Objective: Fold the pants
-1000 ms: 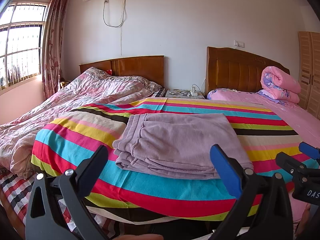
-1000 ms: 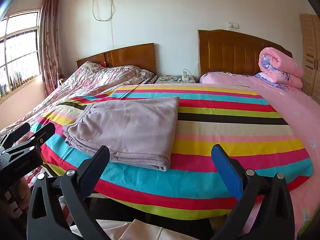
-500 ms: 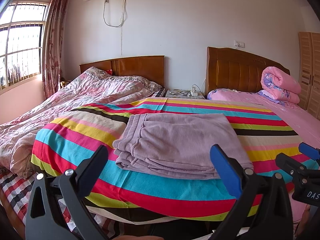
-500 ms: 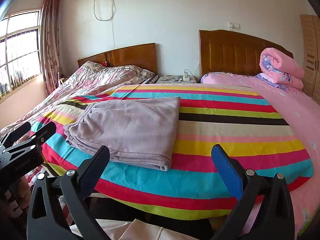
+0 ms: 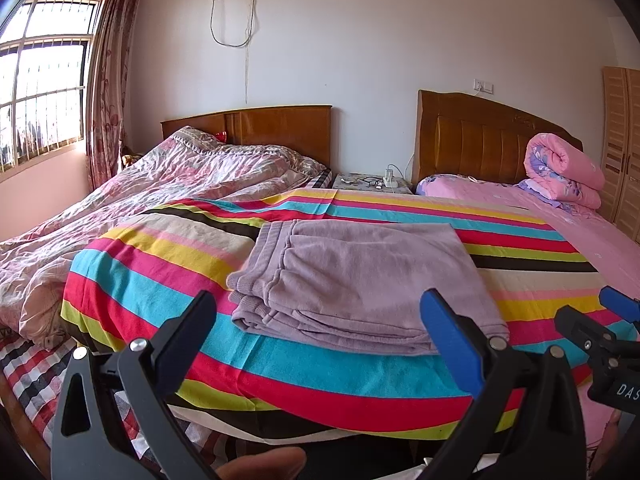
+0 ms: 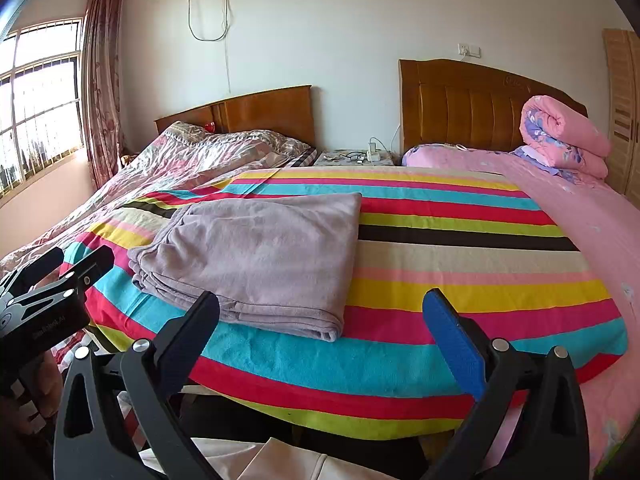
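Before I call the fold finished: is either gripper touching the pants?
Apart. In each wrist view, the open left gripper and right gripper sit short of the folded pants, with striped sheet between.

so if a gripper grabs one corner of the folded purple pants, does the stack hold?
Probably not. The folded purple pants look like soft fleece, so likely floppy. Loose layer edges would likely peel apart. Probably light; pushed, they may bunch on the striped blanket.

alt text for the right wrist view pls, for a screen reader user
Folded lilac pants lie in a neat stack on a striped blanket across the bed, untouched. The right gripper hangs open and empty in front of the blanket's near edge, and the left gripper shows at the left border. Behind are wooden headboards and a rolled pink quilt.
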`<state>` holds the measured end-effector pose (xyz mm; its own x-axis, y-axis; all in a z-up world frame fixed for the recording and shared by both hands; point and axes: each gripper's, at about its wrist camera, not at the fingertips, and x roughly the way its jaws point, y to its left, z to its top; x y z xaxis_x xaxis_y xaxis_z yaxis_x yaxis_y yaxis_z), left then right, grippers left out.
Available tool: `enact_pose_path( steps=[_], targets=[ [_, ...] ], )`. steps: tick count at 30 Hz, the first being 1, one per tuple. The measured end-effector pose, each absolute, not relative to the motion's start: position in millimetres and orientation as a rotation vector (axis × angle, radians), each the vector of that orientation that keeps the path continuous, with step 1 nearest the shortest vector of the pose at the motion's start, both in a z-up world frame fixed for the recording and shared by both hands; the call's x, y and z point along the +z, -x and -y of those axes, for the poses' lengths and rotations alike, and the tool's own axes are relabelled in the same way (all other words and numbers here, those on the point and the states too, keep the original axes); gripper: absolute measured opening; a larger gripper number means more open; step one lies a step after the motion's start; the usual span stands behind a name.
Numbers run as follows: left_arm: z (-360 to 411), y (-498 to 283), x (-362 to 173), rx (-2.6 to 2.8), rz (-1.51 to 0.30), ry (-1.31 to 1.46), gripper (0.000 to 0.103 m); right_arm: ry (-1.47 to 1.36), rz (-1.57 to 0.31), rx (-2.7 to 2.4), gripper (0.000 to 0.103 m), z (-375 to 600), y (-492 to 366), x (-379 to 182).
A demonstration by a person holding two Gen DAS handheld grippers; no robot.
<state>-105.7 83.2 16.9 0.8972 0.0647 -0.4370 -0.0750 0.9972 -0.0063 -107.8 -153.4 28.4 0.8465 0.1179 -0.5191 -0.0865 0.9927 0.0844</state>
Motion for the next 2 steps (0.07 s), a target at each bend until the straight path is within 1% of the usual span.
enact_pose_path(
  steps=[2],
  targets=[
    [-82.4, 105.7, 16.2, 0.07, -0.454, 0.02, 0.102, -0.059, -0.551, 0.107, 0.098, 153.3, 107.6, 28.5]
  ],
)
